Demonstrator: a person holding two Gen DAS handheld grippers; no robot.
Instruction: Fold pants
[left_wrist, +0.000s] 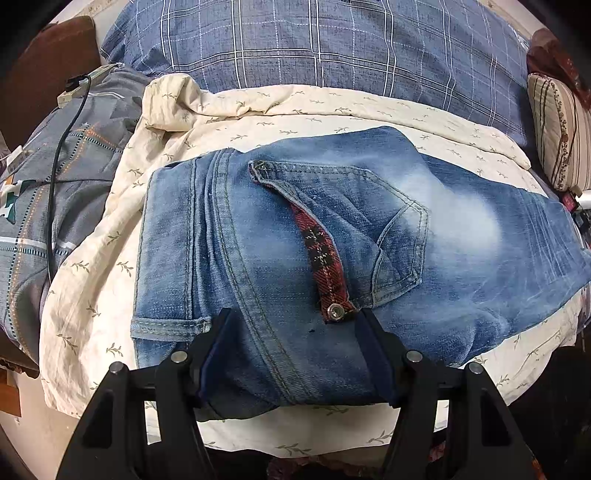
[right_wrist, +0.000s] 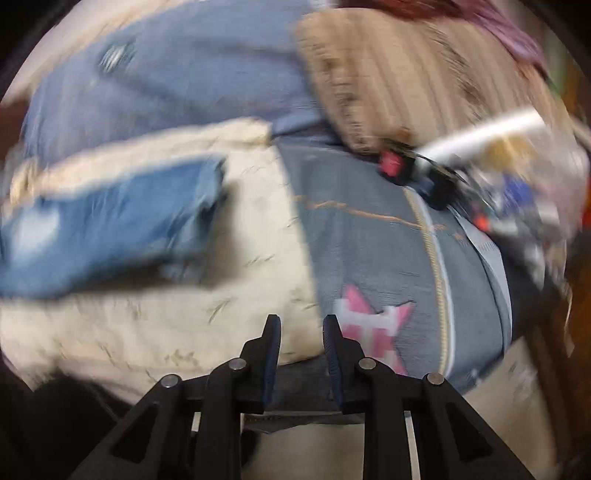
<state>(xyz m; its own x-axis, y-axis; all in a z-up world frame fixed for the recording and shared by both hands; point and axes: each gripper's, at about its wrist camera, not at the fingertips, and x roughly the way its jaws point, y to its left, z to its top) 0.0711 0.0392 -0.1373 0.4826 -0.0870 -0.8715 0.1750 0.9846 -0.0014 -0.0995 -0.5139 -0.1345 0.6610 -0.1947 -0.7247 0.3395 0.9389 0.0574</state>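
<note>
A: Your left gripper is tilted steeply down over the near edge of the bed, jaws wide, w/ the folded jeans bunched between them. The blue pads sit against the denim on both sides, so you're clamped on it.

B: And my right?

A: Your right gripper angles down too, off to the side over the grey patterned bedcover near its pink star print. Jaws only a narrow gap apart, nothing between them. That view is badly blurred.

B: How do the pants look?

A: Folded into a compact bundle, back pocket up, w/ a red plaid flap and a metal snap showing. Faded pale patch toward the right side. Hem edge sits at the left of the bundle.

B: Where are they?

A: On the cream leaf-print sheet, at the bed's near edge, approx. mid-width. Blue plaid pillow lies behind, along the far edge. From your right view the jeans lie left of the gripper, apart from it.
</note>
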